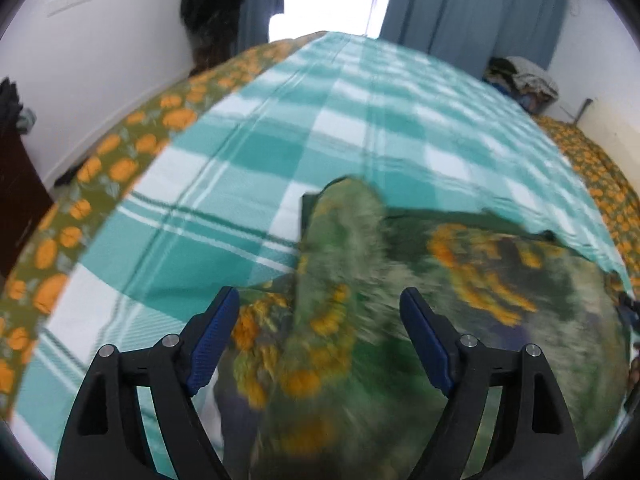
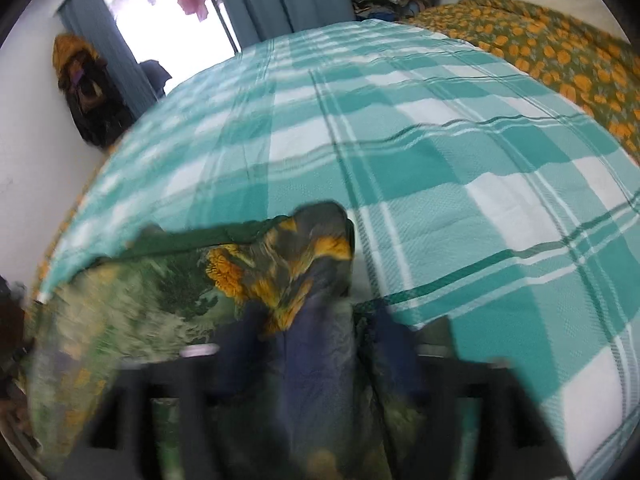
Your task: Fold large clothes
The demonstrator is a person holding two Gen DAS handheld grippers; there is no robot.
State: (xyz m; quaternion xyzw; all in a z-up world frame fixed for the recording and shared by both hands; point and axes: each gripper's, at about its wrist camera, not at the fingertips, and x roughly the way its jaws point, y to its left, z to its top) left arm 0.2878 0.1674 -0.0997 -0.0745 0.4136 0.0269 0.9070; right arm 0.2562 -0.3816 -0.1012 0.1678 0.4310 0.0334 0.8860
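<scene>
A green cloth with orange flowers (image 1: 420, 280) lies bunched on the teal and white checked bed sheet (image 1: 280, 140). My left gripper (image 1: 320, 320) is open, its blue-padded fingers (image 1: 216, 332) standing wide on either side of a raised fold of the cloth. In the right wrist view the same cloth (image 2: 256, 272) drapes over my right gripper (image 2: 316, 344). That view is blurred and the cloth covers the fingers, so I cannot tell how the jaws stand.
An orange-flowered green bedspread (image 1: 80, 208) borders the sheet on the left and also shows at the right (image 2: 560, 52). A clothes pile (image 1: 524, 80) sits by blue curtains (image 1: 472, 4). Dark hanging clothes (image 2: 88, 92) are on the wall.
</scene>
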